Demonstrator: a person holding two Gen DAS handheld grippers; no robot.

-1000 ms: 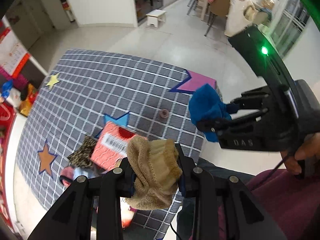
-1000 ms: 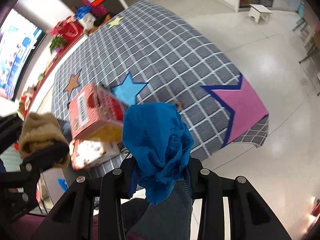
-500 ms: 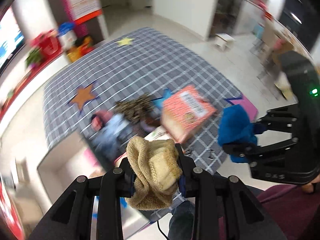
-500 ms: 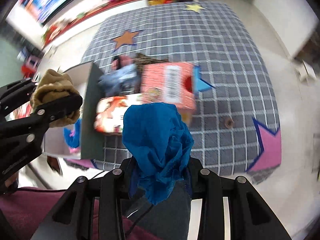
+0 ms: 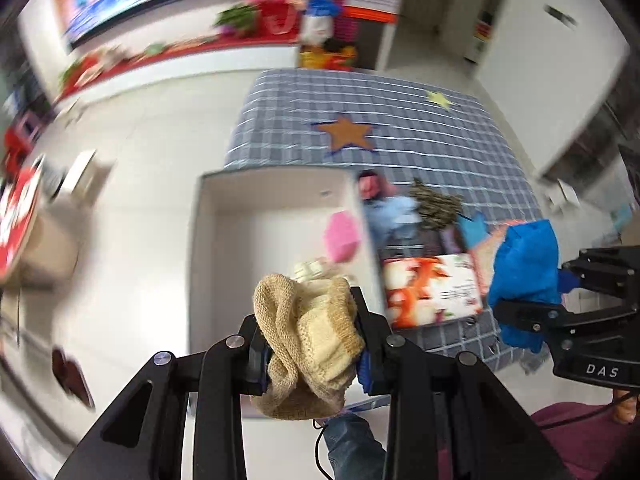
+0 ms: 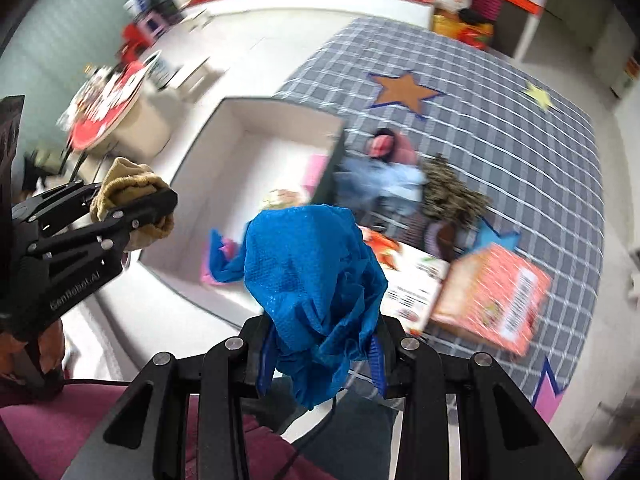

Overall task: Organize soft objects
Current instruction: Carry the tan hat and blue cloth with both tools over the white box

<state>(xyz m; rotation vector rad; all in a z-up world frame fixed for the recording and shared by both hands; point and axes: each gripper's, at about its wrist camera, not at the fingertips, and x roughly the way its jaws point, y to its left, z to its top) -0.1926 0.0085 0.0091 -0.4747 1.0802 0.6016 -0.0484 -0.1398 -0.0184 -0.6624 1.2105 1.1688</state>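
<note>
My left gripper (image 5: pixel 310 344) is shut on a bunched beige knitted sock (image 5: pixel 308 340); in the right wrist view the same beige sock (image 6: pixel 128 192) hangs over the near left corner of an open white box (image 6: pixel 240 120). My right gripper (image 6: pixel 320 344) is shut on a crumpled blue cloth (image 6: pixel 316 280), held above the box's near right side. The white box (image 5: pixel 212 240) stands at the left end of the checked table and holds a pink item (image 5: pixel 342 236), a blue piece (image 6: pixel 220 256) and a pale item (image 5: pixel 310 268).
On the grey checked tablecloth (image 6: pixel 500 100) lie a pink and light-blue bundle (image 6: pixel 384 164), a leopard-print cloth (image 6: pixel 448 192), an orange carton (image 6: pixel 496 292) and a white printed packet (image 5: pixel 430 292). White floor and a low red-topped shelf (image 5: pixel 180 52) lie beyond. A person's maroon lap (image 6: pixel 80 432) is below.
Both grippers swung sideways along the table and rolled, each keeping its cloth. The white box, seen only at the edge half a second ago, now lies under them.
</note>
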